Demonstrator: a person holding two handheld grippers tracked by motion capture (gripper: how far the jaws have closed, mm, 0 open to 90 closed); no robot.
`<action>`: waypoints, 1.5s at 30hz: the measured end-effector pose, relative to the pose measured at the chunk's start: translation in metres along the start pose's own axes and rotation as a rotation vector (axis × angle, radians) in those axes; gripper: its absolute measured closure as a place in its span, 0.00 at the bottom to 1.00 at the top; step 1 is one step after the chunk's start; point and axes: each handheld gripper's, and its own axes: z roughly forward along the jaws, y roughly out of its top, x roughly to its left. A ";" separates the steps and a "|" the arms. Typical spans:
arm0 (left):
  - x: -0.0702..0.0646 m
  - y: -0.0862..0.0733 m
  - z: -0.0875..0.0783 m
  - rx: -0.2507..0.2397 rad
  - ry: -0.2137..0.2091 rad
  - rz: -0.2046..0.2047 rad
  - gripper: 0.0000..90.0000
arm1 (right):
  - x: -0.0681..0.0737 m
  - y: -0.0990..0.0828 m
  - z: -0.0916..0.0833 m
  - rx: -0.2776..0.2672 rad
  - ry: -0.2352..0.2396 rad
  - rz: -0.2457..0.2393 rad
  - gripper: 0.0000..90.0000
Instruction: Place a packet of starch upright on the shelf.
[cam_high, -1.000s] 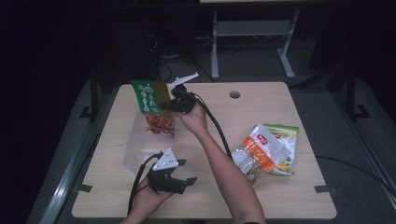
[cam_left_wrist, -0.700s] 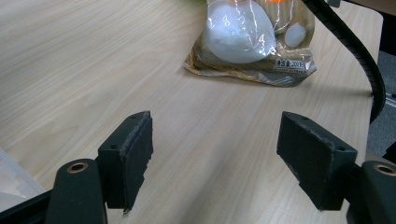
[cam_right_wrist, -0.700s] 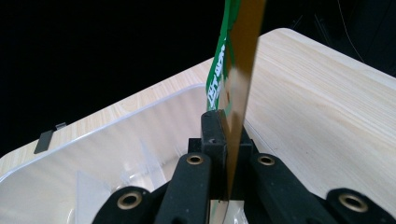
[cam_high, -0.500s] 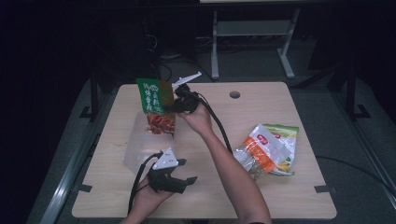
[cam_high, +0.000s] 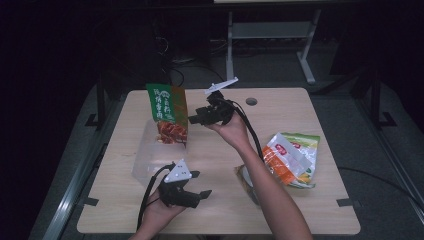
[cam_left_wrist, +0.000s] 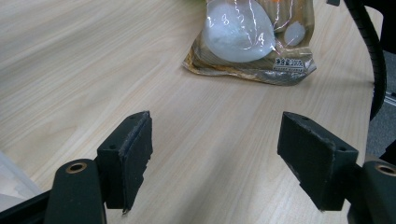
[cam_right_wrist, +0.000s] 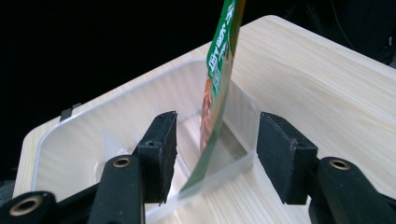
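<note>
Both tongs are apart: the right tongs (cam_high: 196, 119) just opened, let go and backed off the green bag (cam_high: 166, 113), now standing in the clear tub (cam_right_wrist: 140, 140); left tongs (cam_high: 199, 186) stayed put.

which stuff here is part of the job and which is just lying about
In the job:
- green snack pouch, standing on edge in the clear plastic tray
- right gripper, jaws just opened, backing off the pouch

Lying about:
- orange and green snack bags on the table's right
- brown bag with white pieces
- left gripper, open, idle
</note>
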 end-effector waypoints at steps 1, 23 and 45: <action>0.000 0.000 0.000 0.006 -0.001 0.003 0.29 | 0.000 -0.002 -0.003 0.001 -0.005 0.000 0.51; -0.004 -0.001 0.004 0.015 -0.014 0.013 0.29 | -0.002 -0.064 -0.089 0.037 -0.095 0.048 0.36; -0.008 -0.001 0.007 0.028 -0.021 0.025 0.28 | 0.011 -0.132 -0.152 0.034 -0.172 0.090 0.35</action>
